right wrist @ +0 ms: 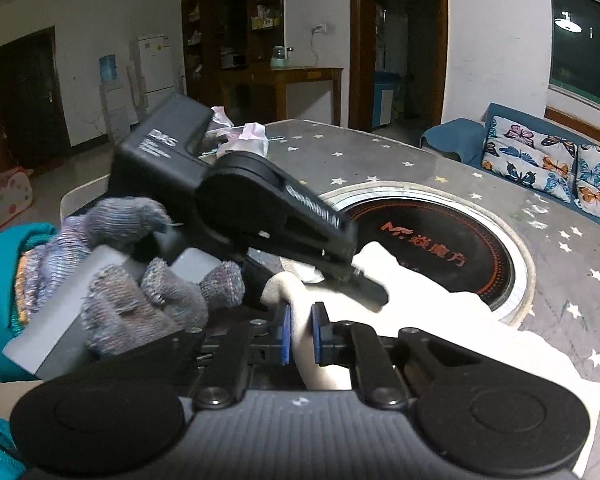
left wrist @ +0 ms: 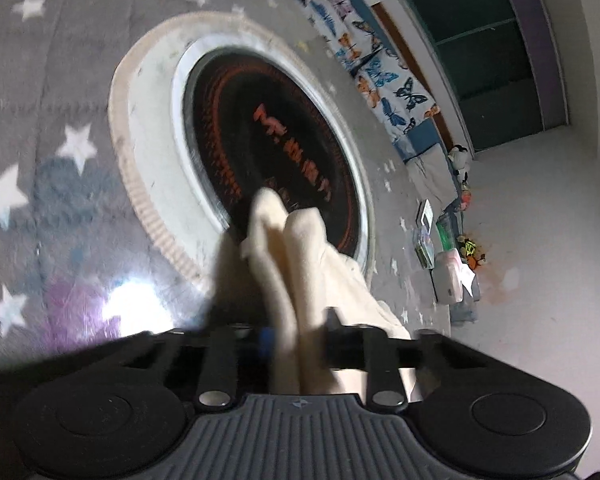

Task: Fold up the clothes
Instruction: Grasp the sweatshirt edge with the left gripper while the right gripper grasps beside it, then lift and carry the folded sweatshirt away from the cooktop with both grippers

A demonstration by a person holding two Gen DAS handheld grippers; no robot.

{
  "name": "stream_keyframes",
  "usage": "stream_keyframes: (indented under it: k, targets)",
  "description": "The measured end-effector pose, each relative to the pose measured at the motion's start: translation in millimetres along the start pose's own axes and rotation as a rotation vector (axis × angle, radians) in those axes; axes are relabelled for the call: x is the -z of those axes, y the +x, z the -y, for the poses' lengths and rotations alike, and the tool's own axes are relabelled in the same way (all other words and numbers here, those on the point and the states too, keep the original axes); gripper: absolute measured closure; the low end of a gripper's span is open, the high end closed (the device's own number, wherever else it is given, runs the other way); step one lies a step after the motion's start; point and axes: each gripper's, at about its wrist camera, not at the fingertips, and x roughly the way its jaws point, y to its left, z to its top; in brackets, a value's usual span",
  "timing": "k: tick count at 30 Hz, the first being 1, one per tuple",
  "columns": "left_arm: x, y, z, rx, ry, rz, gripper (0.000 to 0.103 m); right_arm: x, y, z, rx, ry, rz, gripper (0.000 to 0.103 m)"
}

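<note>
**Cream fleece pinched at both ends, fold barely begun**

Cream, soft fleece garment (right wrist: 420, 300) lies bunched near the front edge of the grey star-printed table (right wrist: 560, 216), part of it spilling over the rim of the round black hotplate (right wrist: 452, 240) sunk in the table's middle. The right gripper (right wrist: 300, 334) is clenched on a ridge of this cloth, its blue pads pressing it from both sides. The left gripper (left wrist: 296, 336), held in a grey knitted glove (right wrist: 140, 280), is likewise closed on a thick fold of the same garment, which rises in two humps ahead of its jaws in the left wrist view.

Judging by the crumpled lie of the cloth, no neat fold is made yet: the garment still wants lifting, spreading flat and doubling over, so the task looks to be at an early stage.

Orange writing on the hotplate begins "MF", followed by Chinese characters. The left gripper's black casing bears white lettering starting "DAS"; the smaller print is too blurred to read.
</note>
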Motion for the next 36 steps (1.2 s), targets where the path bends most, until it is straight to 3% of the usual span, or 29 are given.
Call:
stream_keyframes:
  k: [4, 7, 19, 23, 26, 29, 31, 36]
  targets:
    - [1, -1, 4, -0.013, 0.04, 0.014, 0.083, 2, -5, 12, -0.001, 0.052, 0.002, 0.084]
    - [2, -2, 8, -0.027, 0.073, 0.019, 0.083, 8, -14, 30, 0.039, 0.105, 0.007, 0.084]
    - [6, -1, 17, -0.077, 0.154, 0.032, 0.083, 58, -43, 151, 0.42, 0.408, -0.031, 0.075]
    - [6, 0, 20, -0.088, 0.175, 0.037, 0.083, 72, -47, 175, 0.433, 0.507, -0.027, 0.063]
    - [6, 1, 22, -0.099, 0.196, 0.043, 0.083, 81, -45, 186, 0.414, 0.56, -0.024, 0.063]
    - [8, 2, 27, -0.111, 0.223, 0.051, 0.083, 83, -42, 186, 0.394, 0.558, -0.008, 0.068]
    - [9, 1, 33, -0.116, 0.247, 0.059, 0.083, 82, -39, 185, 0.361, 0.565, -0.003, 0.089]
    - [13, -3, 57, -0.1, 0.332, 0.082, 0.084, 75, -49, 178, 0.373, 0.538, 0.046, 0.093]
